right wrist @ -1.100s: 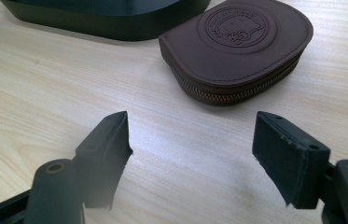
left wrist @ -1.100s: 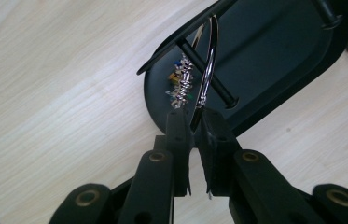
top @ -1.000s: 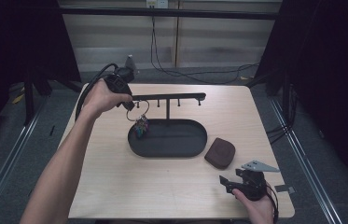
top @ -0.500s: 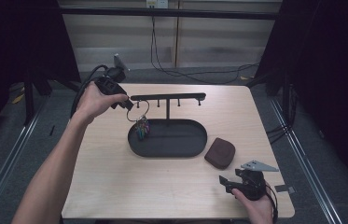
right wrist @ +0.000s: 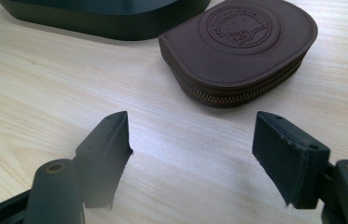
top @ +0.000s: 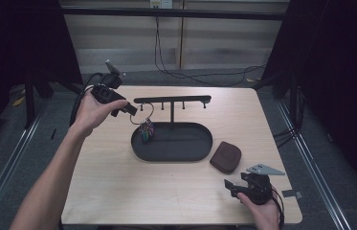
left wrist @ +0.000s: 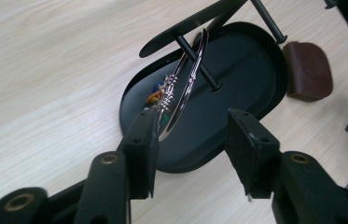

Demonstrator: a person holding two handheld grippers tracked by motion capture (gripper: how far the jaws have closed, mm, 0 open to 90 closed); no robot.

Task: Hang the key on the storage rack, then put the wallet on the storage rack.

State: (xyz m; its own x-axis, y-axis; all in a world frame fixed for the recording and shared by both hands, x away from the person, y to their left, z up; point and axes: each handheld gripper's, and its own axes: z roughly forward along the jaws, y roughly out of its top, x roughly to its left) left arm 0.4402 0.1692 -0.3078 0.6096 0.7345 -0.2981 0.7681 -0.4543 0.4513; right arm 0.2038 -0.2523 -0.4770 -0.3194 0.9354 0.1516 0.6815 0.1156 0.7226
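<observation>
- While the bangle (left wrist: 188, 77) with its charm cluster hangs on the end peg of the black jewellery stand (top: 172, 100) above the oval tray (top: 200, 152), the left gripper (left wrist: 191, 140) has just been opening, its jaws clear of the ring.
- Hanging looks done; judged next: back away without snagging.
- Right gripper (right wrist: 191, 156) rests spread near the brown zip pouch (right wrist: 244, 44).

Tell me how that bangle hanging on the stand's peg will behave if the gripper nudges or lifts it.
The bangle hangs freely from one thin peg, so a nudge would probably set it swinging. It looks like a rigid metal ring, so it should keep its shape. Its polished surface may slip between the left gripper pads, and the charms would likely dangle.
</observation>
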